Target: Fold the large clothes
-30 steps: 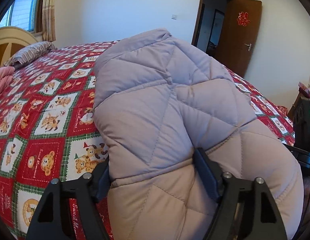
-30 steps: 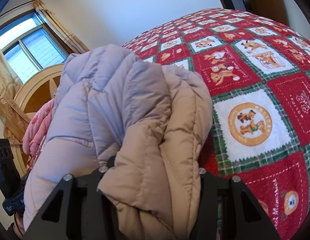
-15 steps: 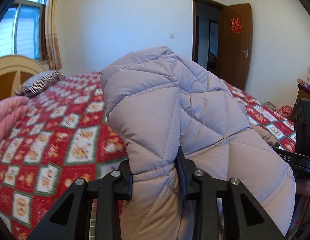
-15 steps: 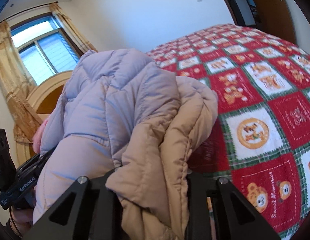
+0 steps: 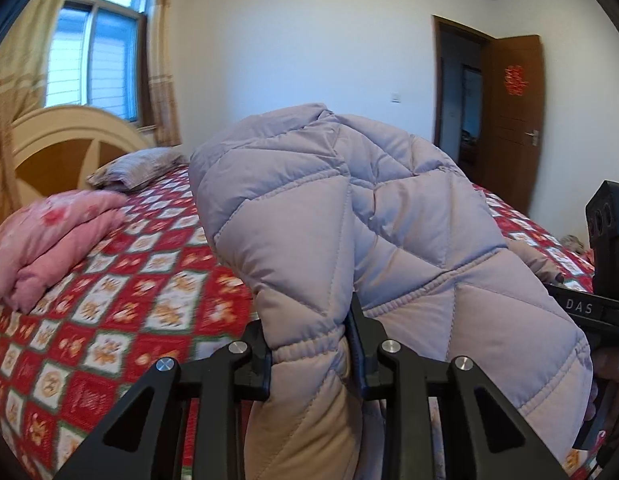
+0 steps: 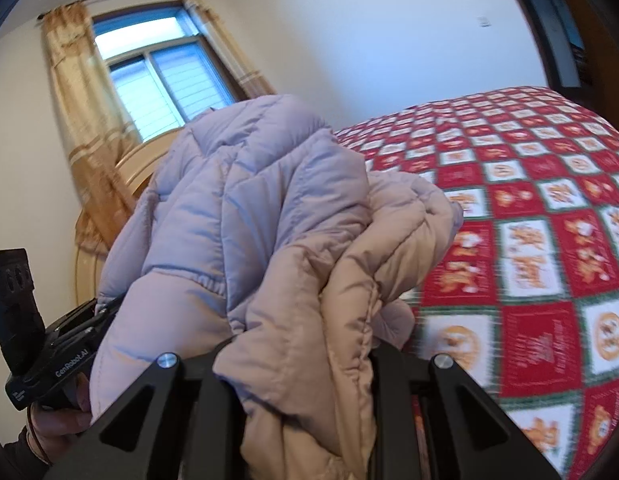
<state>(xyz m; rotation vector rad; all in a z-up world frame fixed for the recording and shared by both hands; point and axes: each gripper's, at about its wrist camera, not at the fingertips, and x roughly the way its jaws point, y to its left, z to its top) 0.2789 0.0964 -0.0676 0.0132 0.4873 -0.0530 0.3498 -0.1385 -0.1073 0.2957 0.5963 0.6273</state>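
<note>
A large quilted puffer jacket (image 5: 349,216), lilac above and beige below, hangs bunched between my two grippers above the bed. My left gripper (image 5: 309,344) is shut on a fold of the jacket near an elastic seam. My right gripper (image 6: 301,360) is shut on a thick bundle of the jacket (image 6: 269,216), with beige fabric spilling over its fingers. The right gripper's body shows at the right edge of the left wrist view (image 5: 589,308), and the left one at the left edge of the right wrist view (image 6: 49,344).
The bed (image 5: 121,300) has a red, white and green patchwork cover (image 6: 549,208). A folded pink blanket (image 5: 53,236) and a striped pillow (image 5: 137,168) lie by the headboard (image 5: 69,144). A window with curtains (image 5: 93,64) and an open brown door (image 5: 513,120) stand behind.
Both grippers have risen and tilted up with the jacket, lifting it off the bed. The left gripper's jaws have closed tighter on the fabric.
</note>
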